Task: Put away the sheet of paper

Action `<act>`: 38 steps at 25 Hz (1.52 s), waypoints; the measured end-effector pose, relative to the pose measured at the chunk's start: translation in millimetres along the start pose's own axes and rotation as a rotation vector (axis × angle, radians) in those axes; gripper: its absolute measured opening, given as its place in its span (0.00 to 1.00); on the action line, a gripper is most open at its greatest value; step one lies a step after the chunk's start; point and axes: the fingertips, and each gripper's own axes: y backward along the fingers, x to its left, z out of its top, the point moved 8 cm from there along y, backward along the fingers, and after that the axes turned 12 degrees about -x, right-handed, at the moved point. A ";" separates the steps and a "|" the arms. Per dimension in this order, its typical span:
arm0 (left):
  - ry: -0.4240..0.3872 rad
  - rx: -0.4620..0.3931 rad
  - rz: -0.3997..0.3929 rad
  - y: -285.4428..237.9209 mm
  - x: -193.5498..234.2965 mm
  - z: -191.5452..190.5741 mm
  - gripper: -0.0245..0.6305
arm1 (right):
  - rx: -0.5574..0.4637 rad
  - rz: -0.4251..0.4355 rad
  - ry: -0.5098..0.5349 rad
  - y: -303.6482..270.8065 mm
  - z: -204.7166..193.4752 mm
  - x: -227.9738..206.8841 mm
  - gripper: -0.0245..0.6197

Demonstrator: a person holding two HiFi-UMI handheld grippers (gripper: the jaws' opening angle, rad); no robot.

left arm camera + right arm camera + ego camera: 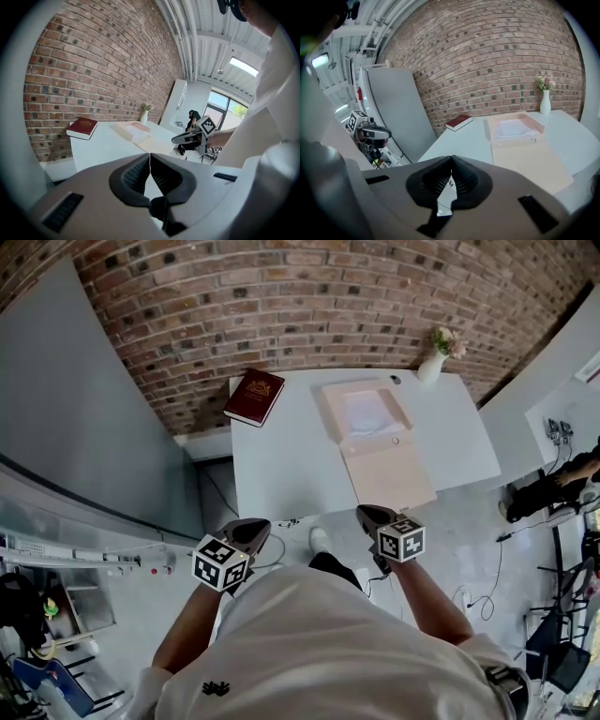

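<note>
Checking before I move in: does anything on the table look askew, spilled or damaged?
Nothing spilled or damaged. Only the red book sits skewed at the far left corner of the white table, seemingly just over the edge. The pink box lies open, a white sheet inside.

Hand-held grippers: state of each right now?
Left hand-held gripper: closed, holding nothing.
Right hand-held gripper: closed, holding nothing.
</note>
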 end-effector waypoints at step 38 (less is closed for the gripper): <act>0.033 0.046 -0.011 -5.2 -9.1 -29.7 0.07 | 0.048 -0.004 -0.010 10.8 -32.5 -4.9 0.08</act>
